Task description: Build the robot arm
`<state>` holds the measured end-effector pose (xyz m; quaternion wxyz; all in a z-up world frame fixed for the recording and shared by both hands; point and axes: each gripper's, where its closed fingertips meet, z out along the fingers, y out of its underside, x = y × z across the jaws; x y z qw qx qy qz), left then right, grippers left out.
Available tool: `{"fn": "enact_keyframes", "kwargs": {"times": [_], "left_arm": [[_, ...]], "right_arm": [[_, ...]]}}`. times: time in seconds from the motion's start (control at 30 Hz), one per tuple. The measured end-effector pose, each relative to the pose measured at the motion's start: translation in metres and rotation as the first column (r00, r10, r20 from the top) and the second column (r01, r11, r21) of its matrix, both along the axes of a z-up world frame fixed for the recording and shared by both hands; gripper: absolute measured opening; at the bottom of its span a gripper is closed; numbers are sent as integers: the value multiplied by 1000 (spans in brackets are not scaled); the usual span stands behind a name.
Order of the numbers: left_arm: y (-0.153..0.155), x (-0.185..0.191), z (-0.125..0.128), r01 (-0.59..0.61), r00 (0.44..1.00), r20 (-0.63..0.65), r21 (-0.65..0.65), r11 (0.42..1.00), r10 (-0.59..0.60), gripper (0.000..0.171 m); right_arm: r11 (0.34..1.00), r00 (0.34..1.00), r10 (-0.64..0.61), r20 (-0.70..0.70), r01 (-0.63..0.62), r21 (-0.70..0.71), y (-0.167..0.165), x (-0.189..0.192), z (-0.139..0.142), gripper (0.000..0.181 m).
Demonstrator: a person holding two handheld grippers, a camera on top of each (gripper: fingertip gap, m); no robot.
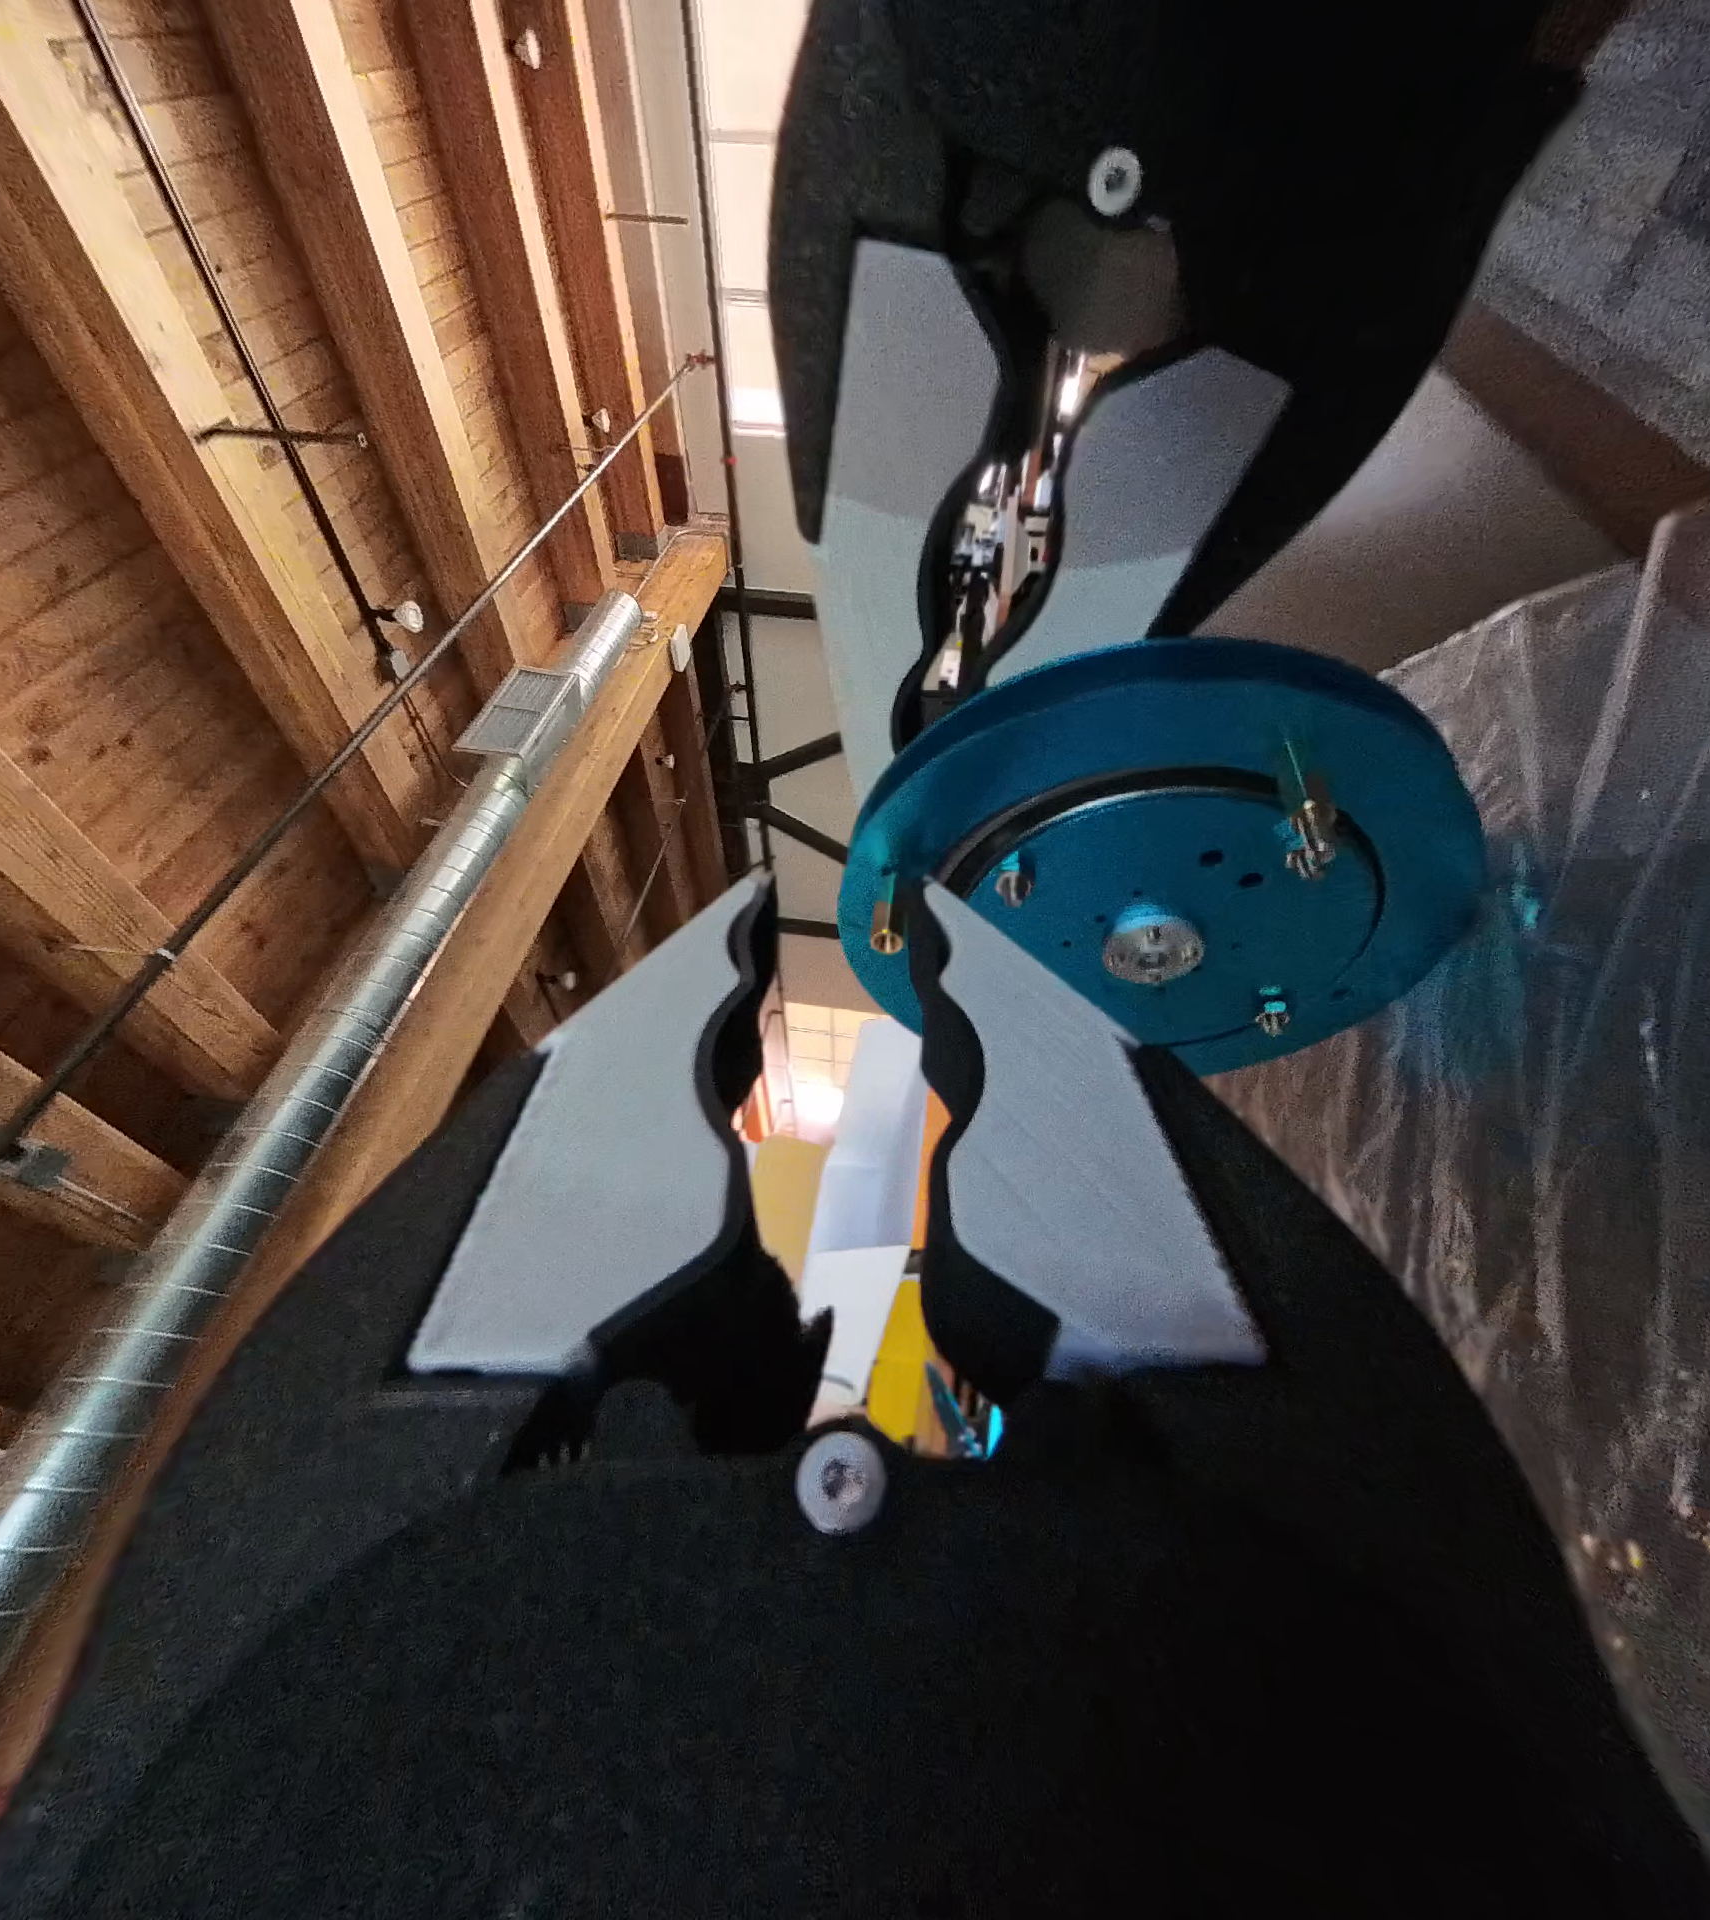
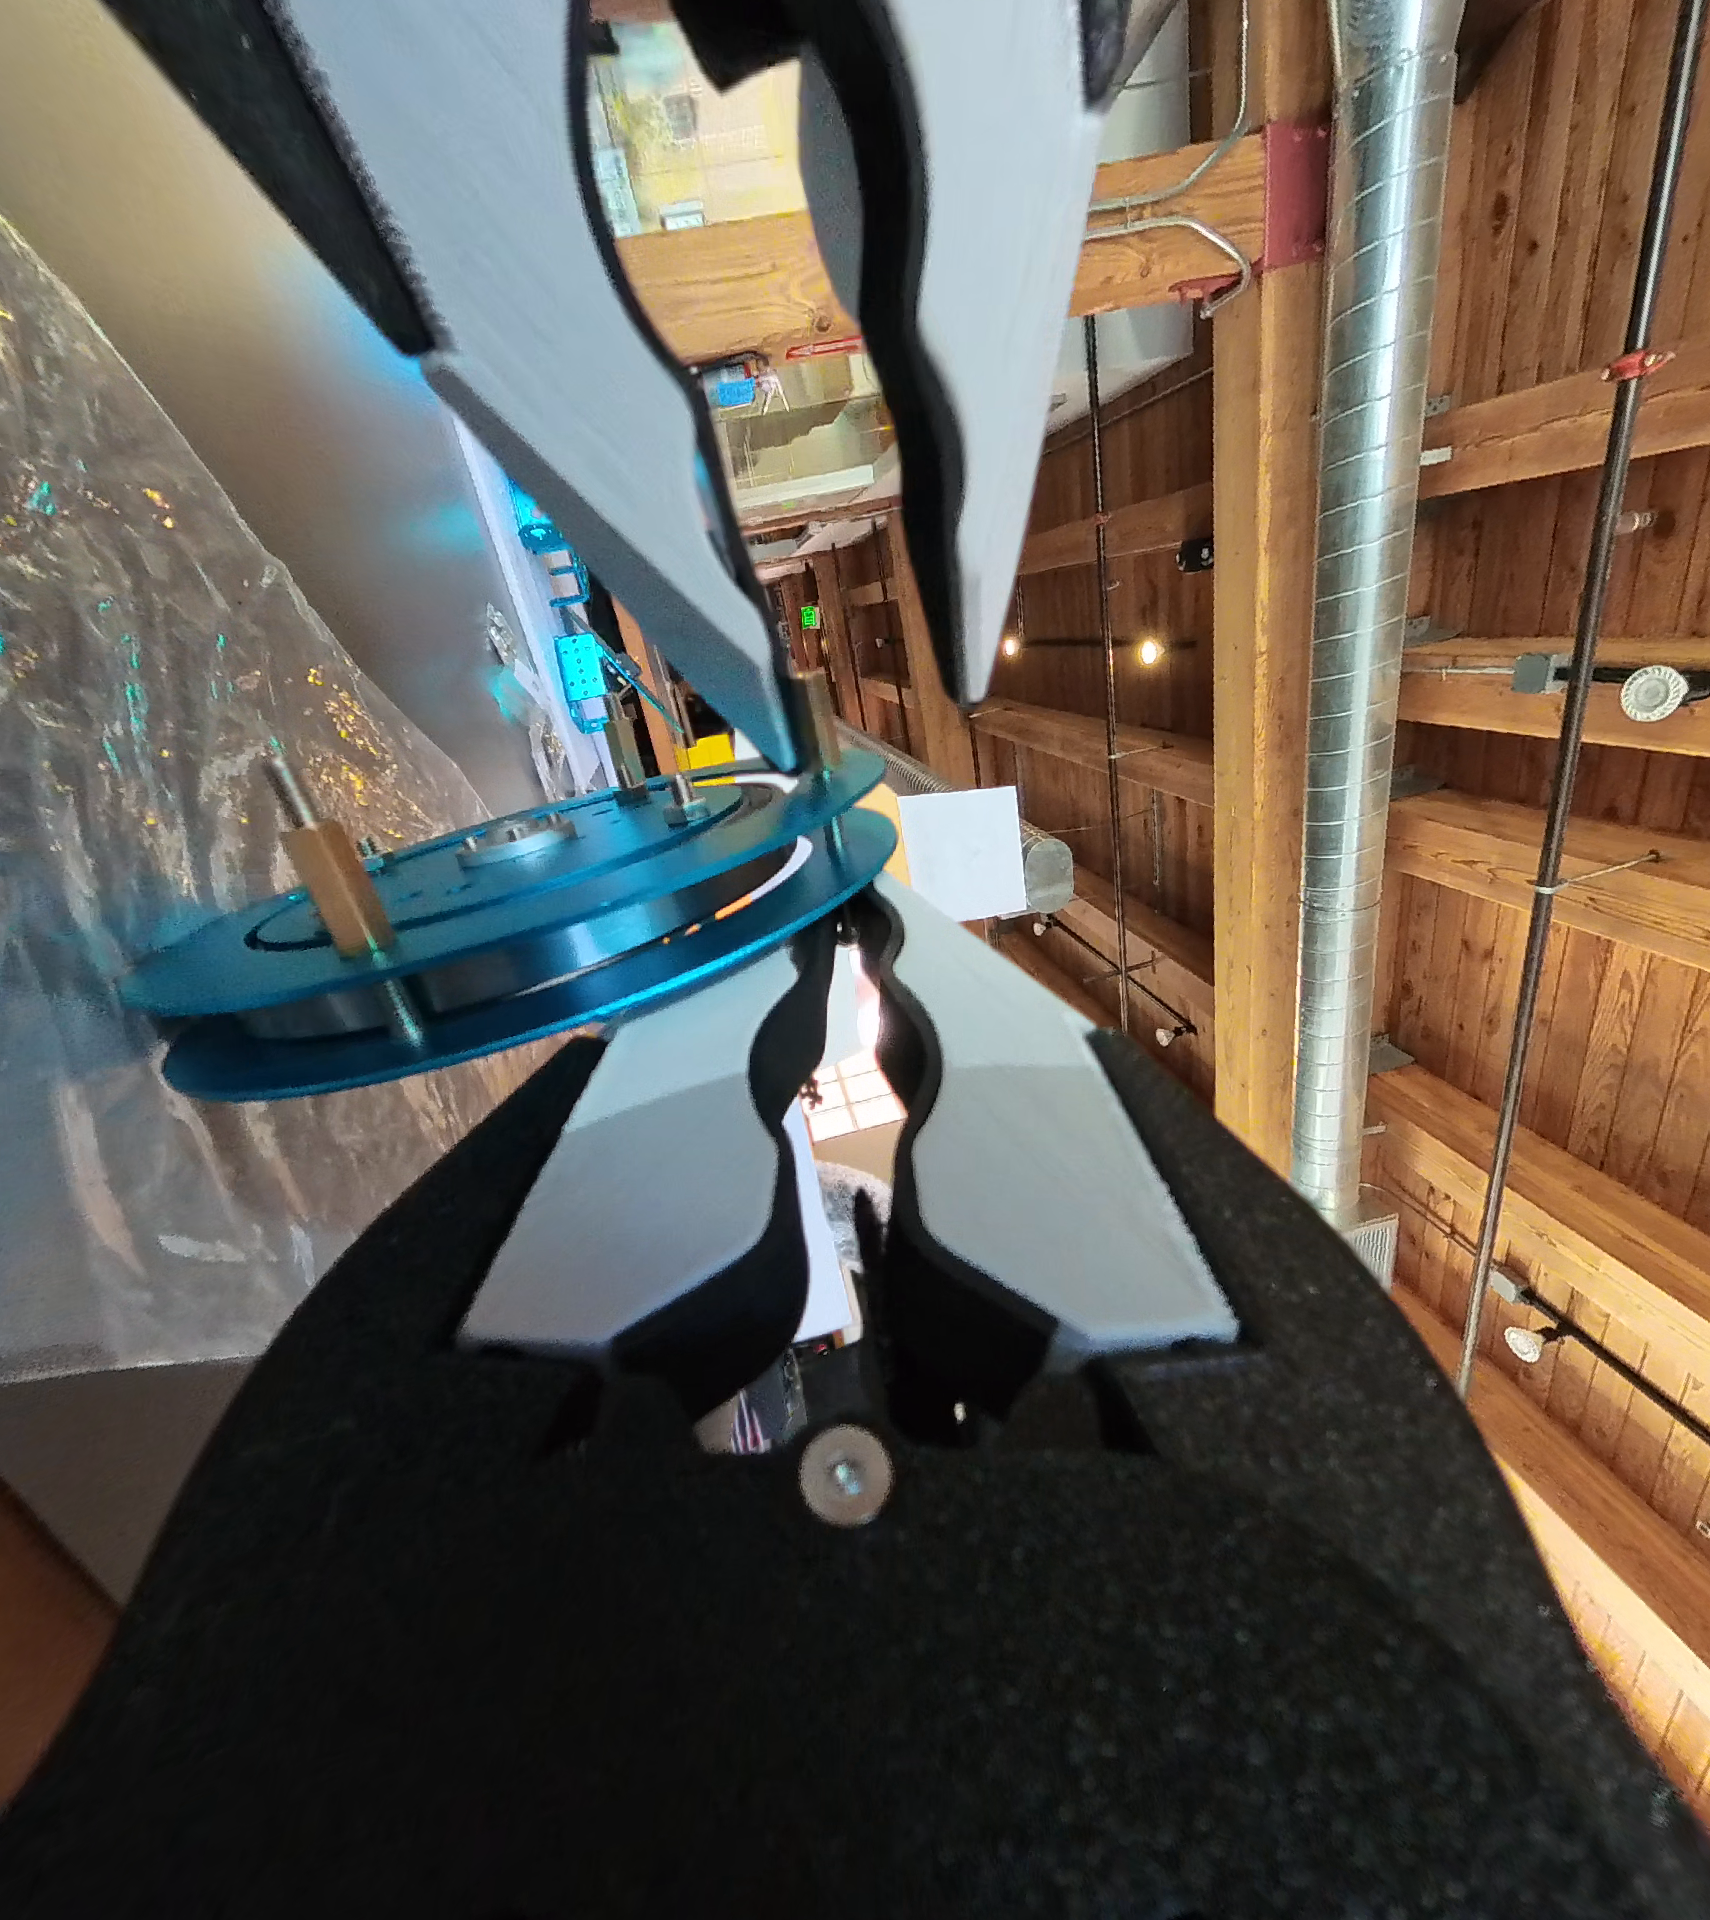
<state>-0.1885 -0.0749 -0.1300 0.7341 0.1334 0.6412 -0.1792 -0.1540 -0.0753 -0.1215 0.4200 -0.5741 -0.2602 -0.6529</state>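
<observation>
evidently the blue disc assembly hangs in the air. right gripper is clenched on its thin rim, left gripper released around a brass standoff. it looks stiff, smooth, probably slippery.

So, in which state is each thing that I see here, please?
Blue round two-disc metal assembly: held aloft by its rim.
Right hand-held gripper: shut on that rim.
Brass hexagonal standoff: standing at the rim, between open fingertips.
Left hand-held gripper: open around it.
Clear plastic sheet: crumpled.
</observation>
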Motion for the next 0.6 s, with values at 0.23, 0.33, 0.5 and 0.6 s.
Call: {"fn": "enact_keyframes", "kwargs": {"times": [0.23,0.33,0.5,0.6], "left_arm": [[4,6,-8,-99,992,89,171,980,84,5],[4,8,-7,-65,987,-152,-82,995,52,5],[0,11,0,-209,688,-599,-704,679,-409,4],[-1,11,4,-473,366,-551,-804,360,-750,4]], "right_arm": [[1000,1000,-19,5,19,-3,1,2,0,1],[1000,1000,-16,-3,16,1,1,3,0,1],[1000,1000,-21,-14,21,11,-1,7,0,2],[1000,1000,-19,-15,19,11,-2,8,0,1]]}}
